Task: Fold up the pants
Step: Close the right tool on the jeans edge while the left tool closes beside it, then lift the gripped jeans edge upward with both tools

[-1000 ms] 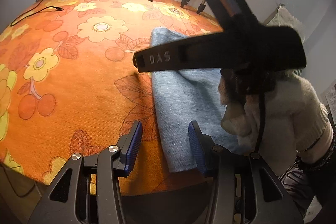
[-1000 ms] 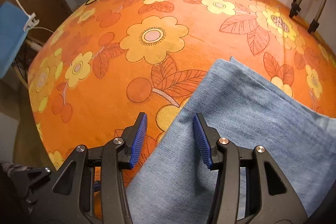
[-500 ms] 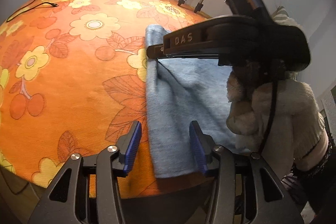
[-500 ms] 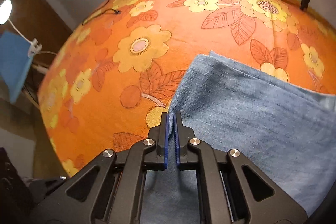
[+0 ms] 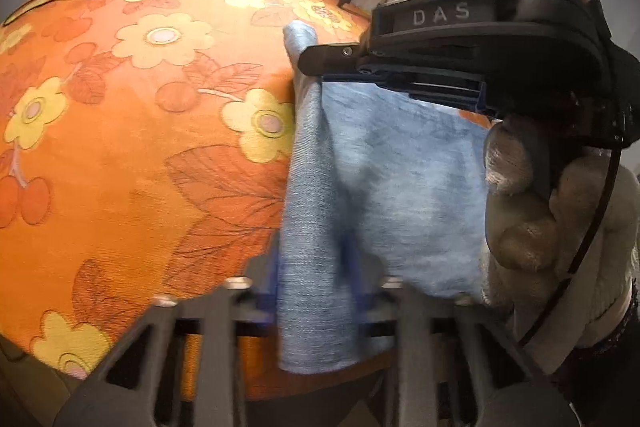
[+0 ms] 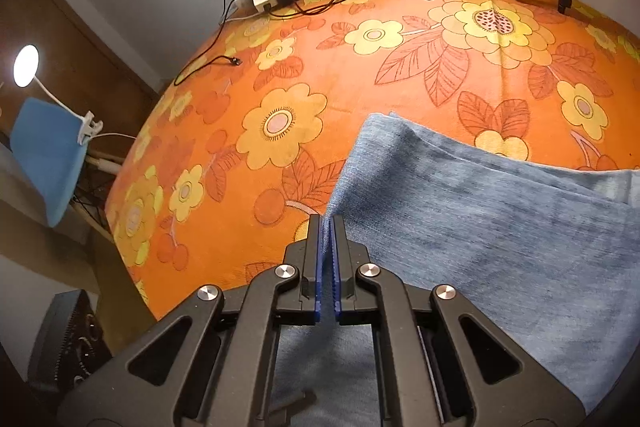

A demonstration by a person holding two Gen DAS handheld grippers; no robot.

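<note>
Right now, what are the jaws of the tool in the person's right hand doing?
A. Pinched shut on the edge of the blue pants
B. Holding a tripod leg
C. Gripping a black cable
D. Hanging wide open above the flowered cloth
A: in the right wrist view the right gripper has its blue-lined jaws pressed together on the edge of the blue pants, which rise off the orange tablecloth.
</note>
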